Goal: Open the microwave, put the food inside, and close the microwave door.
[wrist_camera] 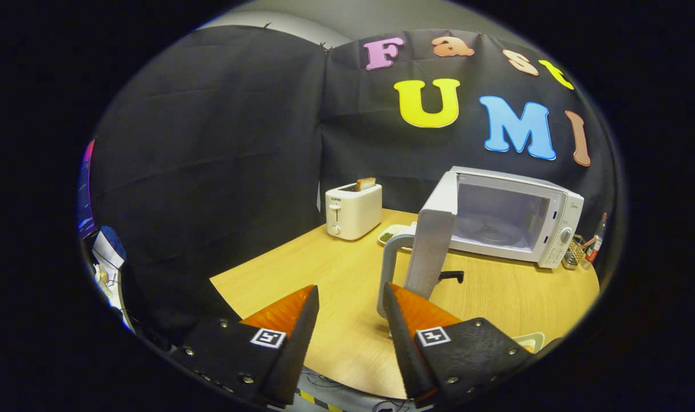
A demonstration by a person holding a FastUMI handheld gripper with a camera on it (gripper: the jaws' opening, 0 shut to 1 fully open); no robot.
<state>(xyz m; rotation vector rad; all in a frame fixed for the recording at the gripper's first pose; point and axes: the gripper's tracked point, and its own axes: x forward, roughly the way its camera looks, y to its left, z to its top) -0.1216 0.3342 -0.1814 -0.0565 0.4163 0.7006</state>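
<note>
Fingers of the gripper (pixel 350 306) stood apart, holding nothing; at one o'clock the microwave door (pixel 436 240) hung wide open; beyond it, at twelve, a small plate (pixel 388 236), probably the food; fetching it came next.

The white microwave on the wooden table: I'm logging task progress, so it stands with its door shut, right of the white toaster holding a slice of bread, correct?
Not quite. The gripper view shows the white microwave with its door swung open, cavity exposed. It does stand right of the white toaster with its bread slice. The gripper is open, holding nothing.
</note>
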